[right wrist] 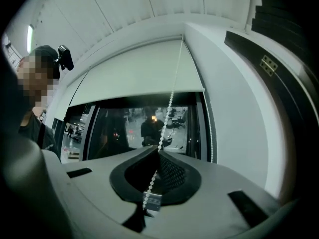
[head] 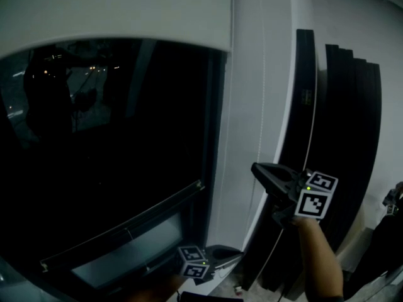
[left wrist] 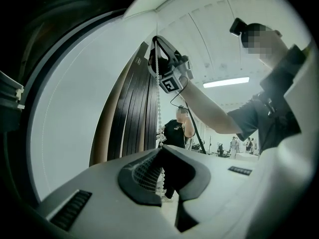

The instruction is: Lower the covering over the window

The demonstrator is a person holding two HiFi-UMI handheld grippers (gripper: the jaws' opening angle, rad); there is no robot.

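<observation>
The white roller blind [head: 113,11] covers only the top of the dark window [head: 113,143]. Its bead chain [head: 262,74] hangs down the white wall strip right of the window. My right gripper [head: 259,168] is shut on the chain at mid height. In the right gripper view the beads [right wrist: 172,98] run into the closed tips, and a small connector [right wrist: 152,200] hangs behind them. My left gripper [head: 234,255] is low by the sill, shut on the chain lower down. In the left gripper view the beads [left wrist: 158,108] rise from its tips to the right gripper [left wrist: 158,49].
Tall dark panels [head: 352,137] lean against the wall right of the chain. The window's lower frame bar [head: 126,231] runs across below. A person [left wrist: 175,131] stands far back in the room, seen in the left gripper view.
</observation>
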